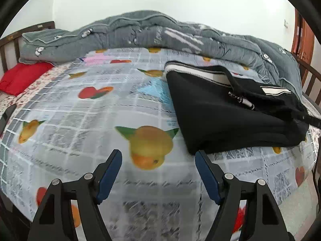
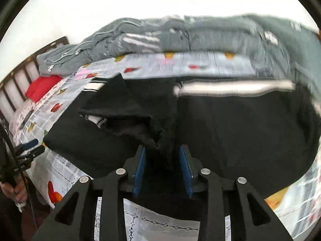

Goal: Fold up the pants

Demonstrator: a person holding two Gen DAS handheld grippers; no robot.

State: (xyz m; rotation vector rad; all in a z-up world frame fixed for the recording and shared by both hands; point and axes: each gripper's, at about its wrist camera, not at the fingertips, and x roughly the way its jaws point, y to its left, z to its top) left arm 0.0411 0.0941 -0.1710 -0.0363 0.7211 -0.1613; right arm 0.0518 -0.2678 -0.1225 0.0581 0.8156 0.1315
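Black pants (image 1: 224, 112) with a white-striped waistband lie folded on the bed's fruit-print sheet (image 1: 96, 120), at the right in the left wrist view. My left gripper (image 1: 158, 156) is open and empty, just in front of the pants' near left corner. In the right wrist view the pants (image 2: 240, 124) fill the middle. My right gripper (image 2: 162, 150) has black pants fabric bunched between its blue pads, which stand a moderate gap apart on the cloth, lifting a fold. The left gripper (image 2: 30, 148) shows at the left edge there.
A grey quilt (image 1: 150, 30) is heaped along the bed's far side. A red pillow (image 1: 22, 76) lies at the far left by the wooden headboard (image 1: 8, 44). A wooden rail (image 1: 309, 74) and door stand at the right. The bed's near edge is right below the grippers.
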